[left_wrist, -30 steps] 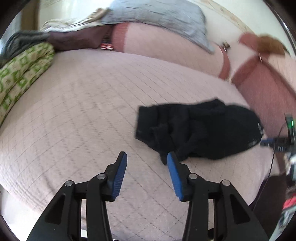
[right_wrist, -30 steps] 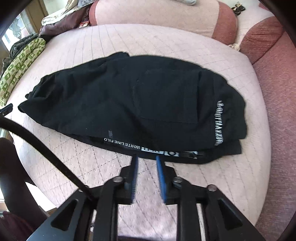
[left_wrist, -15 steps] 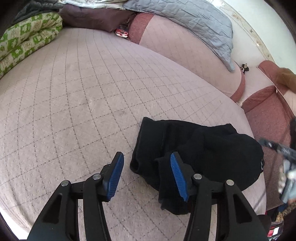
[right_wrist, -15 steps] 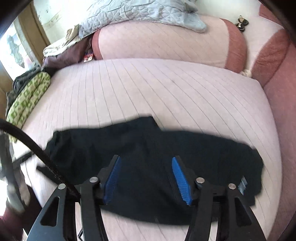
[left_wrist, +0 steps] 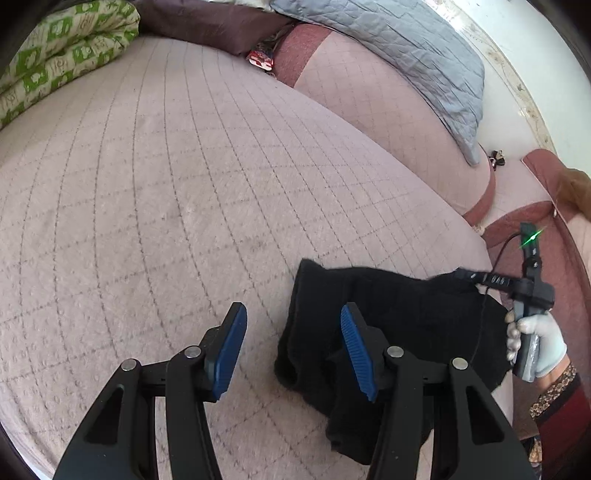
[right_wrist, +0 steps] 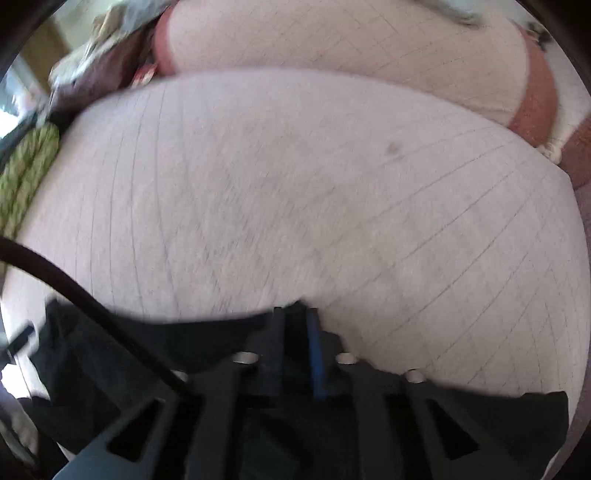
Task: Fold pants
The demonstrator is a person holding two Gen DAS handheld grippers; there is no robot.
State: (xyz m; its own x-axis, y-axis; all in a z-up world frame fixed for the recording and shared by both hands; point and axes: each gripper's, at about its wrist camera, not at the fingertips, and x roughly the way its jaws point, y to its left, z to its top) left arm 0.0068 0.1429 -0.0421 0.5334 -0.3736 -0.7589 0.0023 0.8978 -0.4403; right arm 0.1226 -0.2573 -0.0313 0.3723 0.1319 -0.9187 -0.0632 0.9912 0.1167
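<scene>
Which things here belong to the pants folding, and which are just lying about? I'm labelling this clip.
Part of the job:
black pants
left gripper, open over the pants' edge
right gripper, shut on the pants' far edge

Just lying about:
green patterned blanket
grey quilted pillow
maroon cloth
small red packet
pink quilted cushion, only the work surface

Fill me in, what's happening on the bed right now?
A person with two handheld claws is folding black pants on the pink quilted bed. The right claw looks pinched on the pants' far edge. The left claw hovers open over the pants' left end, gripping nothing.
</scene>
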